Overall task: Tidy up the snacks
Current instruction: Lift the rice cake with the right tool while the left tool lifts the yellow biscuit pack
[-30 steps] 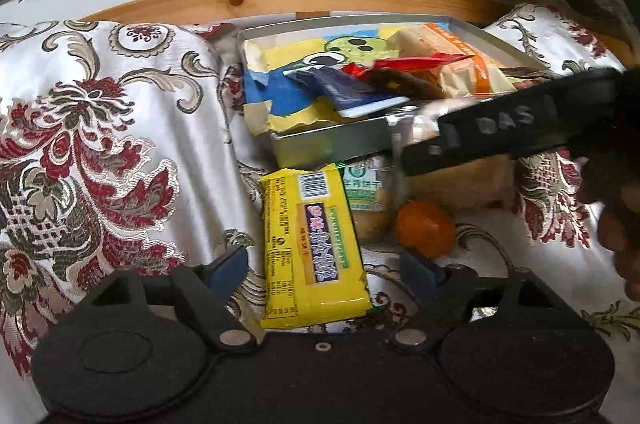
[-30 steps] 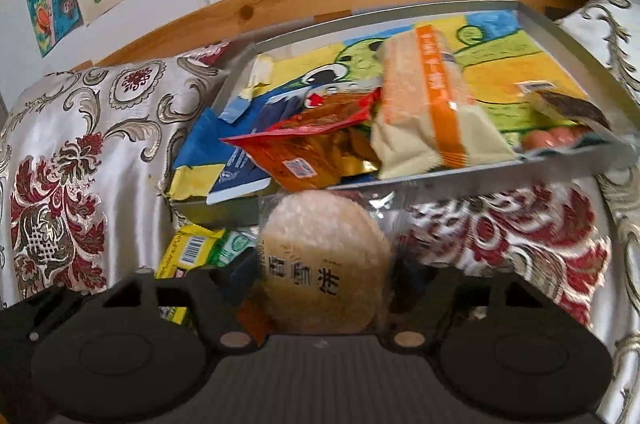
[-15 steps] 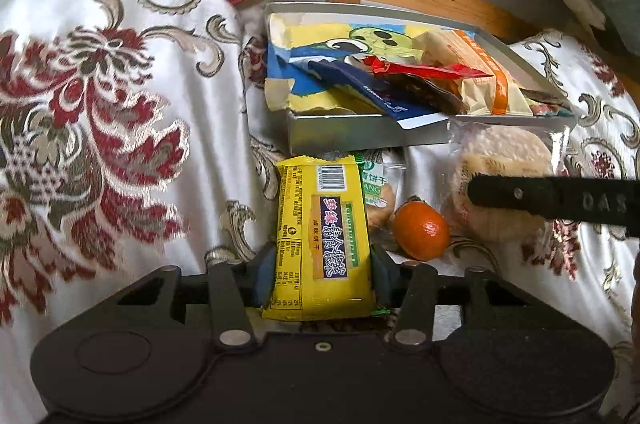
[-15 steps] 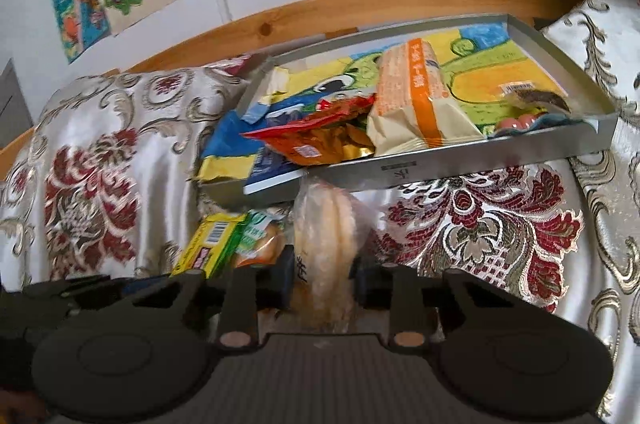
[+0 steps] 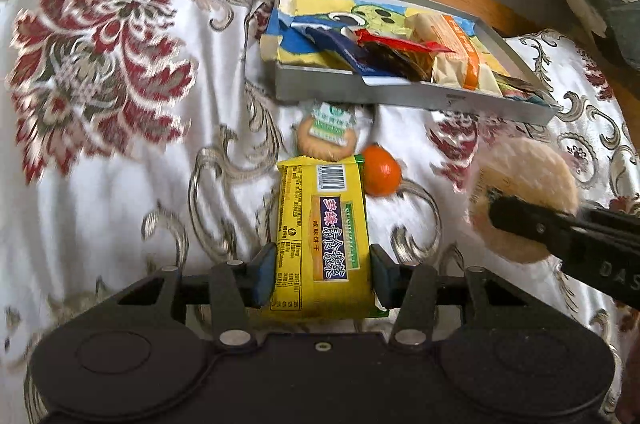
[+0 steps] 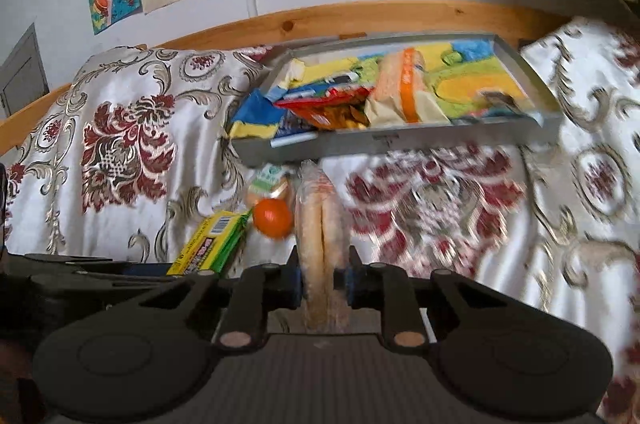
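The left gripper (image 5: 322,274) pinches the yellow rectangular biscuit packet (image 5: 320,236) between its fingers; the right gripper (image 6: 322,286) clamps the round clear-wrapped rice crackers (image 6: 322,236) edge-on; both should lift clear over the grey metal tray's (image 6: 400,143) near wall ahead.

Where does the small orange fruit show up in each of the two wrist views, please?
Left wrist view: the orange fruit lies just right of centre, beside the top right corner of the yellow cracker packet.
Right wrist view: the orange fruit sits left of centre, just left of the rice cracker pack.
Shared landmark: the grey tray of snacks lies beyond it.
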Demonstrator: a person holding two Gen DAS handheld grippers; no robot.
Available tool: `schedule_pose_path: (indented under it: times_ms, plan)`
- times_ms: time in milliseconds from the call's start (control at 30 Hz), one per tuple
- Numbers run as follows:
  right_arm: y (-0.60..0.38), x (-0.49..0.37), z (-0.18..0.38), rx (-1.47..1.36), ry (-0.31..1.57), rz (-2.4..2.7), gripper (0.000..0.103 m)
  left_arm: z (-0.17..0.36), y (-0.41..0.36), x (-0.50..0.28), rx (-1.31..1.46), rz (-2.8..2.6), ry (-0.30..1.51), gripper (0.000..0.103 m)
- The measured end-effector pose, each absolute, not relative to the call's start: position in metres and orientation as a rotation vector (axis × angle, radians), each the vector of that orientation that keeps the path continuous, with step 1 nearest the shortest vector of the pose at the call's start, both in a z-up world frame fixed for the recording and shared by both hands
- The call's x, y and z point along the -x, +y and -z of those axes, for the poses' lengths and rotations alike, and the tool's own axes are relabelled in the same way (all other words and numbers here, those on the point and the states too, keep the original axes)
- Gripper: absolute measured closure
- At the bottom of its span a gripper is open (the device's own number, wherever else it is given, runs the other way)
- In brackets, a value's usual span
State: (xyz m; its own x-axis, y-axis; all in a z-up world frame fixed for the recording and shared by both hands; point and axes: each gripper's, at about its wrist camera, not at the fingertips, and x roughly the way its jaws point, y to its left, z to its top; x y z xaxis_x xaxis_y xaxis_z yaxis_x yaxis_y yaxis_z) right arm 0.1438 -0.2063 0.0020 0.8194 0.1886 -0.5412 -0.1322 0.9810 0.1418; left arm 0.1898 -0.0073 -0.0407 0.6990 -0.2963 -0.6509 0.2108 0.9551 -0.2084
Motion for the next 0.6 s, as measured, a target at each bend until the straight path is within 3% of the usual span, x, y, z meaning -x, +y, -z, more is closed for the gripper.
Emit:
schedule_pose_path:
  times_ms: [600]
  plan:
    - [-0.21, -0.087, 0.027, -0.175, 0.635, -0.154, 0.081, 0.058, -0.013, -0.141, 0.084, 0.278, 0.839, 0.051]
